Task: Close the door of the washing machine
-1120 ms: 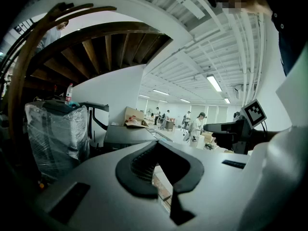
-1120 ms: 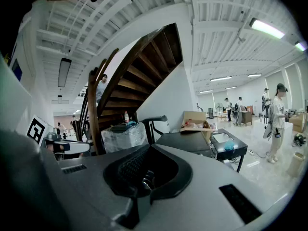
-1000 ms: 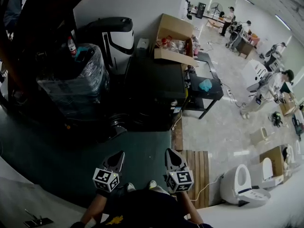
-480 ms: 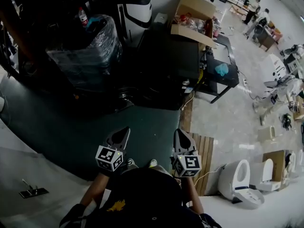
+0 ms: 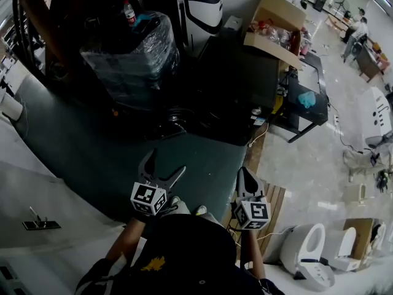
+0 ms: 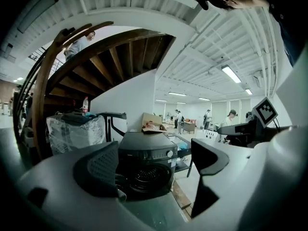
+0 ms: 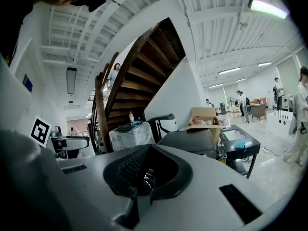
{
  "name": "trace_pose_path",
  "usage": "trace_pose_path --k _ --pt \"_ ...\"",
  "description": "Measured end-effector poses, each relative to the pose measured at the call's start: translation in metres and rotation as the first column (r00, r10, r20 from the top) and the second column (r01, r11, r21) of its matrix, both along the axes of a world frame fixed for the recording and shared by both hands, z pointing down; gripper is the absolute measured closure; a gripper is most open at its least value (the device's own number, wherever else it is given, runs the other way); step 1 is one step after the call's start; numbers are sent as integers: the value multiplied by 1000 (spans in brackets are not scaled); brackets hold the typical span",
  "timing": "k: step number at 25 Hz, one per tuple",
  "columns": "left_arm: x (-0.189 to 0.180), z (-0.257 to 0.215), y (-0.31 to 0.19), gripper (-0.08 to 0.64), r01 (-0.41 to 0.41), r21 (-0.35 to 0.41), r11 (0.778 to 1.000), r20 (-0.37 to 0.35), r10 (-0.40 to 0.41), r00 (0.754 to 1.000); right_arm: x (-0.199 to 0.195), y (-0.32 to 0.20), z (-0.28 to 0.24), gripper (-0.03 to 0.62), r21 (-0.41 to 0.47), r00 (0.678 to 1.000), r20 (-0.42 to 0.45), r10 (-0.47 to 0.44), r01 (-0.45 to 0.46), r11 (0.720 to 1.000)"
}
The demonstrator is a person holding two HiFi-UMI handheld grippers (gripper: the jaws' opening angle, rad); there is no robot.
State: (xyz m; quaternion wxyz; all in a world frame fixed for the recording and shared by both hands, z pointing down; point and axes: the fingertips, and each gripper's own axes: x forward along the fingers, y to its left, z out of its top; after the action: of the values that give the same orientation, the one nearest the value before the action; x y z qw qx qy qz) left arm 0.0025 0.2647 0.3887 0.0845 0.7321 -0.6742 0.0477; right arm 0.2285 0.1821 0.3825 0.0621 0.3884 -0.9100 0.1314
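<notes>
Washing machine (image 6: 144, 160) ahead, left gripper (image 5: 164, 165) jaws just spread wide, empty, right gripper (image 5: 247, 178) jaws pressed together.

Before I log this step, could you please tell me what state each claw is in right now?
Left claw: open, just opened, nothing between.
Right claw: shut, empty.

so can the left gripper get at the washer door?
Probably, once closer: only green floor separates the left gripper from the washer door. Its fingers have just been opening, nothing between them.
</notes>
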Motion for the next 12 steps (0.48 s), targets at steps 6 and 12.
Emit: trace_pose_path --k 6,12 --pt "-9 9 1 100 9 -38 999 21 -8 1000 -20 -7 14 566 -33 998 -2 -56 56 998" --pt "-22 24 -16 101 -10 -76 997 13 11 1000 -47 -8 15 566 -51 994 -31 -106 104 993"
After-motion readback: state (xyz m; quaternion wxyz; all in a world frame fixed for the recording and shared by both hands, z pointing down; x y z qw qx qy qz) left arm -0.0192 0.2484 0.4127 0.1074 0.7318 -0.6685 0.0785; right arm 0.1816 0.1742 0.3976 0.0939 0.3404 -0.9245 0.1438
